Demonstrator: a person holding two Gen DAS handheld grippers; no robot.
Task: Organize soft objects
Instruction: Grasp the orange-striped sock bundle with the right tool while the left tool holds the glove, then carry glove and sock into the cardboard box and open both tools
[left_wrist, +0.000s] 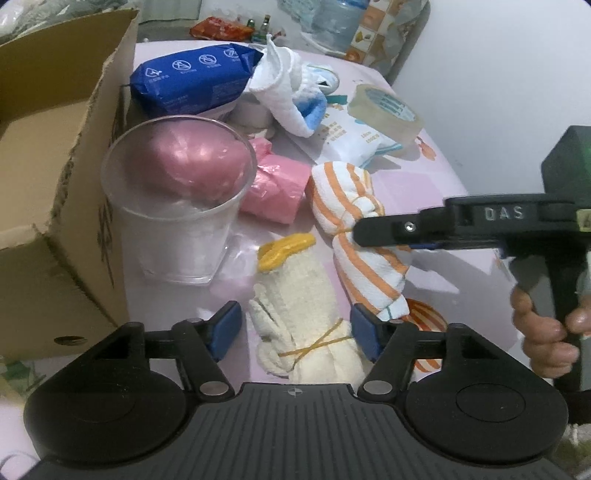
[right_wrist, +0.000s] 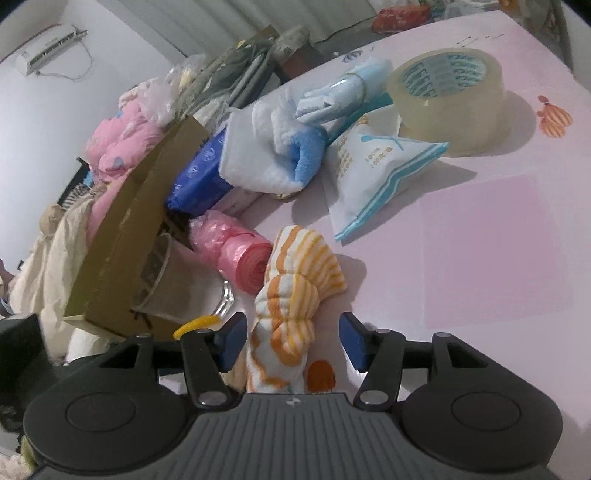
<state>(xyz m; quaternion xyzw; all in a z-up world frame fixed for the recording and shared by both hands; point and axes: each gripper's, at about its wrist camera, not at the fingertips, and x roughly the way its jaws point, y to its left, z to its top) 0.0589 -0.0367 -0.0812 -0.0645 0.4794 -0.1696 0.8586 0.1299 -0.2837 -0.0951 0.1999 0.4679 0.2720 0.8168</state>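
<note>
1. The left gripper hung over the pink counter with its jaws about half open. The cream glove bundle, tied with a rubber band, lay between them. The blue pads stood just beside the bundle on both sides, and I could not tell if they touched it.
2. The right gripper had its jaws about half open too. The orange striped cloth lay between them on the counter, with a gap on the right side. The left pad was very near the cloth.
3. In the left view, the right gripper's finger reached over the knot of the striped cloth, and a hand held its handle.
4. The two soft bundles lay side by side, almost touching.
5. A clear cup stood left of the gloves, beside a cardboard box.
6. A pink bag roll lay behind the cup.
7. Farther back were a blue pack, a white and blue cloth and a tape roll.
</note>
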